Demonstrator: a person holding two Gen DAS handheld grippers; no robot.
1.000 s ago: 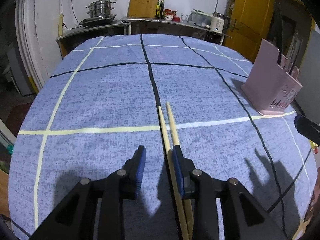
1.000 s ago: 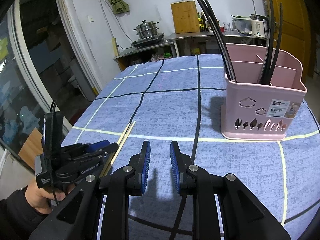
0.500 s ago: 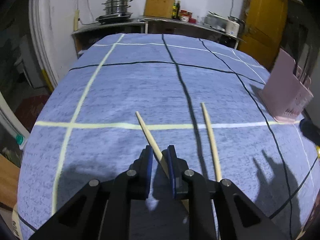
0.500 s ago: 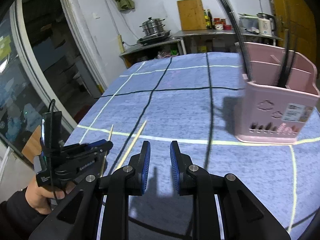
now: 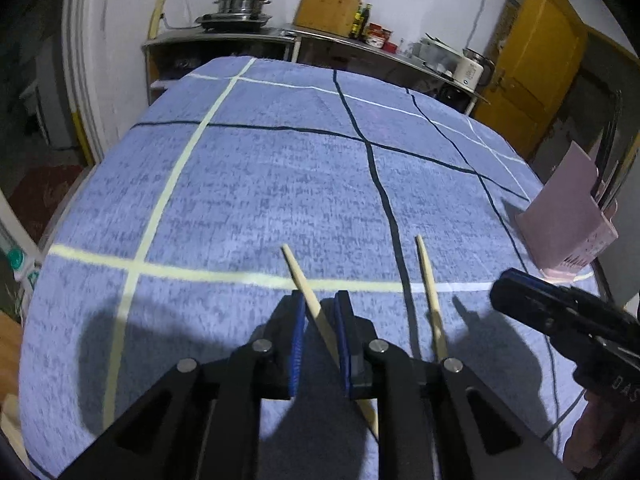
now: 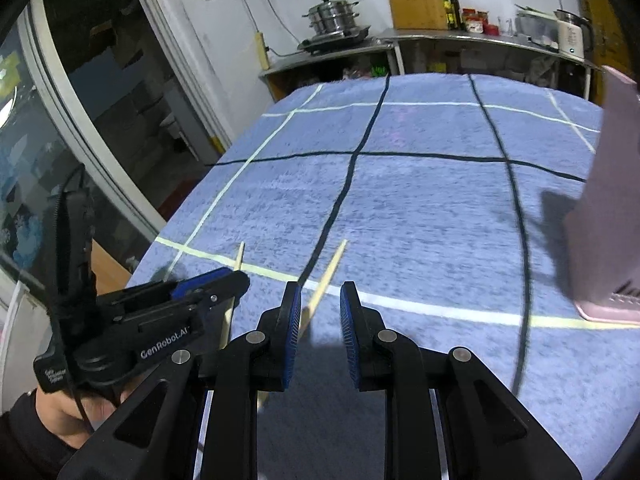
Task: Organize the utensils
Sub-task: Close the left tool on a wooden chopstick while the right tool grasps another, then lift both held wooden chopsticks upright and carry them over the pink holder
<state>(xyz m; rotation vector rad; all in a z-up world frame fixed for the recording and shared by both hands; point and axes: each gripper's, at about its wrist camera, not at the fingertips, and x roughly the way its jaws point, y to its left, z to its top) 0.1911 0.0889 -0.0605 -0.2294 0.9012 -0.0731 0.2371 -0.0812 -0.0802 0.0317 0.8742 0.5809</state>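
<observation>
Nearest the counter's [image 5: 248, 200] front edge, the left hand-held gripper [image 5: 320, 312] is clamped on one wooden chopstick [image 5: 308, 296]. Its jaws have just been closing, and the stick now sits pinched between the blue pads, its tip slanting forward and left over the yellow stripe of the blue cloth. Just beside it on the right, the second chopstick [image 5: 430, 292] lies flat on the cloth, near the black line and apart from the first. In the right wrist view the right hand-held gripper [image 6: 320, 304] hangs over this loose stick with its jaws a little apart and nothing held. The stick's near end runs under the left pad, and I cannot tell whether they touch.

The step in hand looks like gathering the pair, one stick to each hand. The right hand probably needs to centre its jaws over the loose stick and close. Farther off, at the counter's right edge, stands the pink utensil basket [image 5: 568, 216], dark utensils upright in it, the likely place for both sticks.
</observation>
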